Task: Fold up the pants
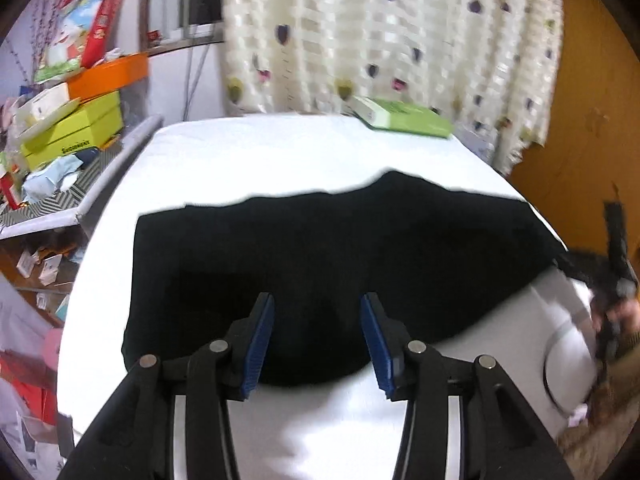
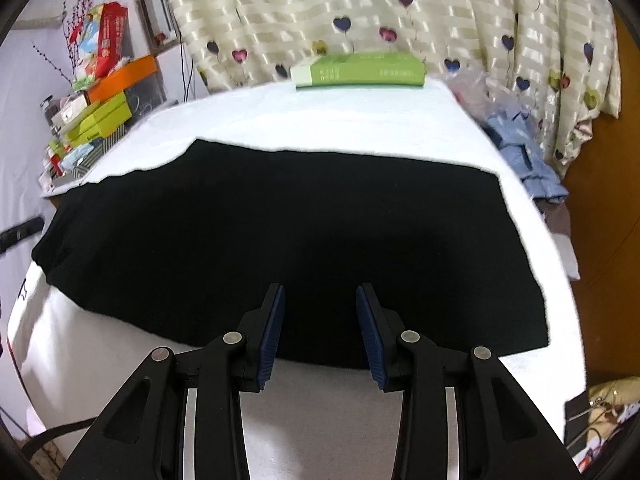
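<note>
The black pants point(image 1: 320, 256) lie spread flat across a white-covered table point(image 1: 260, 152). They also show in the right wrist view point(image 2: 288, 216), reaching from the left edge to near the right edge. My left gripper point(image 1: 318, 304) is open and empty, just above the near edge of the pants. My right gripper point(image 2: 320, 294) is open and empty, also over the near edge of the pants. The right gripper shows blurred at the far right of the left wrist view point(image 1: 616, 280).
A green book point(image 2: 360, 70) lies at the table's far edge, also in the left wrist view point(image 1: 404, 116). A heart-patterned curtain point(image 2: 380, 12) hangs behind. Stacked boxes point(image 1: 76, 112) crowd a shelf at left. Blue cloth point(image 2: 524, 152) lies at the table's right side.
</note>
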